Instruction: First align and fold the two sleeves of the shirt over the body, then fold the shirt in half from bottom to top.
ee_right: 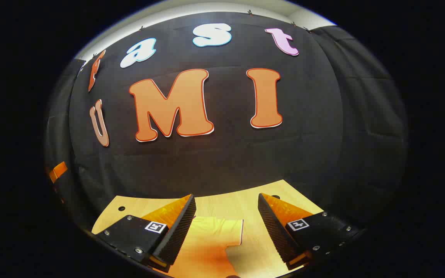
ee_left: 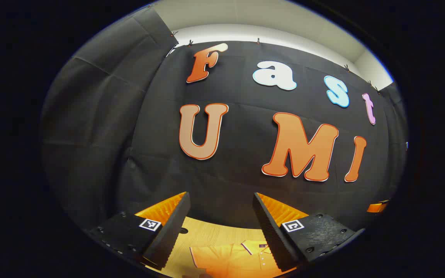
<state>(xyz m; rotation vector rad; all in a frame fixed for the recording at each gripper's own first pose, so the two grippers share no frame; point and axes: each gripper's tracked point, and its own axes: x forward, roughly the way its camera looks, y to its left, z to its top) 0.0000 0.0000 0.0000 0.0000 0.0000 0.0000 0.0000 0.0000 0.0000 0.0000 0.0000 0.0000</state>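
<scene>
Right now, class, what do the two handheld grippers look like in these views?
Left gripper and right gripper each have two wedge-shaped fingers with ribbed inner pads, on black bolted mounting blocks. Each block bears a small square black-and-white marker.

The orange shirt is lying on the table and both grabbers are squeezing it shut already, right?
Not quite. The shirt does lie on the table, but both grippers are open and above it: the right gripper in the right gripper view, the left gripper in the left gripper view.
</scene>
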